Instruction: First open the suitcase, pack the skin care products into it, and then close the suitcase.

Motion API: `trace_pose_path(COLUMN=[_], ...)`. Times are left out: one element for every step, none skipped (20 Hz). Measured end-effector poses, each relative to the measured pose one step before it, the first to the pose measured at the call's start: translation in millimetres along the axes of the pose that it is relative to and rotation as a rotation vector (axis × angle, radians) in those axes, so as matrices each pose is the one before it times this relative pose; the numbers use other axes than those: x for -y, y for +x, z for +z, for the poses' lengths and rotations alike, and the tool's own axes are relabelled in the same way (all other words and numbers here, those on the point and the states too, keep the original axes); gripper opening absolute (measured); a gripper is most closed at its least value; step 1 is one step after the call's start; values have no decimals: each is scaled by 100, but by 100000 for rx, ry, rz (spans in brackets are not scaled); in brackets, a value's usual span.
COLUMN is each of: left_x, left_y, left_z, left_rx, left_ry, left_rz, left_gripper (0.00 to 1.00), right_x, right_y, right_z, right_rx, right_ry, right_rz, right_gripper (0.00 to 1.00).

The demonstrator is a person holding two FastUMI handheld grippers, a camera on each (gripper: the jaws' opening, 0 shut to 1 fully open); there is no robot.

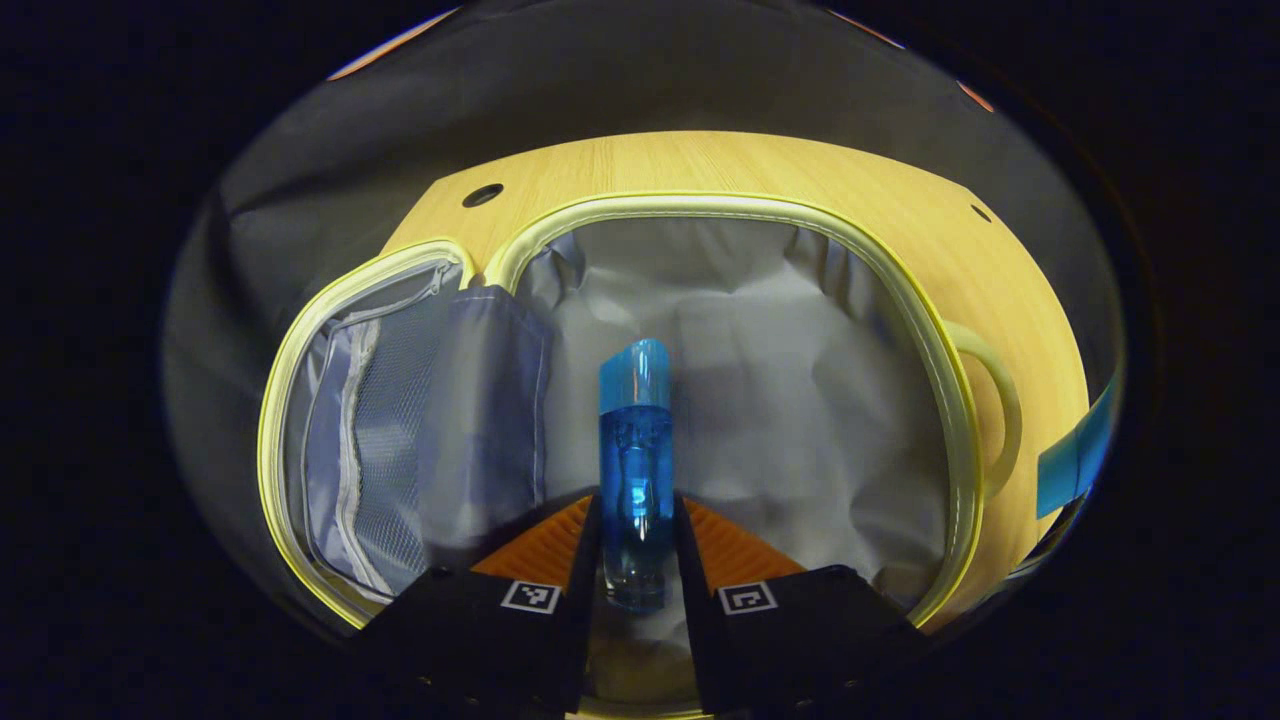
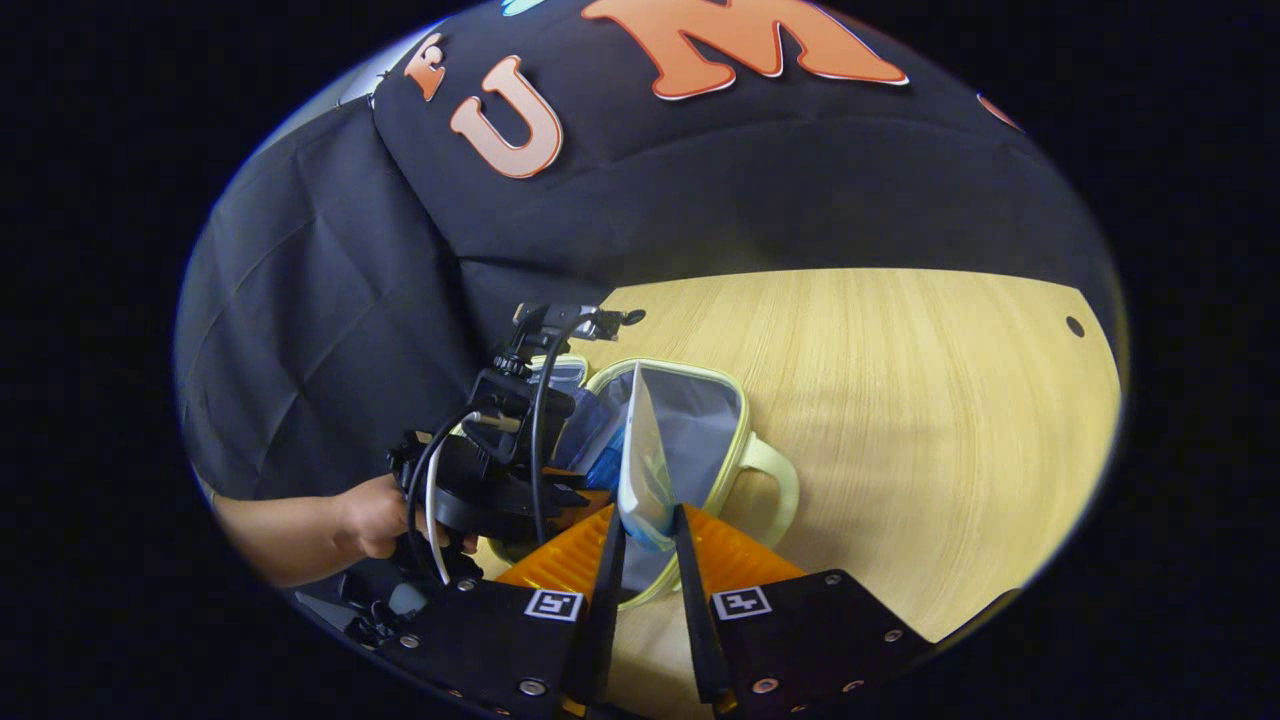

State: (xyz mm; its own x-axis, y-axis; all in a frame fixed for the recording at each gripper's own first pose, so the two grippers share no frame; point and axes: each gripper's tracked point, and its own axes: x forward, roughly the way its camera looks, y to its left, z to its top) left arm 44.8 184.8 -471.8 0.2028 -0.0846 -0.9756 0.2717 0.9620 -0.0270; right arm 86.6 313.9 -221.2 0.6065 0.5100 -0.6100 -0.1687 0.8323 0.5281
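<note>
We hold a blue bottle pinched in our left tool over the open suitcase on the counter; our right tool clamps a tube, and crowding risks a knock

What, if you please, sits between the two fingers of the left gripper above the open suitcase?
In the left gripper view, a blue bottle stands clamped in the left gripper, over the grey lining of the open suitcase.

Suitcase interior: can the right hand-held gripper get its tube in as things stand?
Probably yes: the suitcase lies open and the tube hangs by its rim, though the left hand-held gripper crowds one side.
</note>
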Motion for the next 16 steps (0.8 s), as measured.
trace_pose_path(left_x=[-181,-225,-498,-496,-270,-473,-564,-405,-630,-911,-1105,-1106,-648,-799,-906,-967], left_y=[-380,-540,-635,-647,-820,-868,-555,-818,-1005,-714,-728,-712,-814,-865,-659,-509], left_z=[-110,343,558,431,132,326,262,442,274,233,7,128,8,76,-168,-154], left_rx=[803,2671,3089,2481,1194,1828,2134,2583,2441,1791,1568,1097,1113,636,485,232], left_ry=[-1422,-836,-499,-68,-728,-1692,-2810,-3791,-3489,-1994,-872,-1039,-1601,-1846,-1792,-1742], left_rz=[344,521,1239,1142,955,785,332,-274,-242,1659,2755,2608,1897,1762,1885,2161], left_gripper=[43,45,45,43,44,43,43,46,46,51,55,60,58,58,58,58], right_x=[-58,-83,98,149,260,-40,-7,-64,-62,-119,249,-6,-87,-5,-42,-151], right_y=[228,499,352,282,359,468,541,388,498,691,662,470,614,352,245,561], right_z=[-306,-112,-368,-545,-351,-505,-353,-410,-344,-299,-339,-580,-166,-167,-231,-221], right_rx=[-1186,-1260,-1778,-1843,-1697,-1801,-1762,-2261,-2403,-2463,-2650,-2555,-1926,-1712,-2221,-2148], right_ry=[446,726,548,566,-38,-465,-214,-118,263,532,544,99,-464,-35,189,696], right_rz=[1657,1098,1648,632,-79,428,518,954,997,912,-470,-606,229,43,410,389], right_gripper=[33,33,33,33,34,33,33,33,33,33,34,33,33,33,33,33])
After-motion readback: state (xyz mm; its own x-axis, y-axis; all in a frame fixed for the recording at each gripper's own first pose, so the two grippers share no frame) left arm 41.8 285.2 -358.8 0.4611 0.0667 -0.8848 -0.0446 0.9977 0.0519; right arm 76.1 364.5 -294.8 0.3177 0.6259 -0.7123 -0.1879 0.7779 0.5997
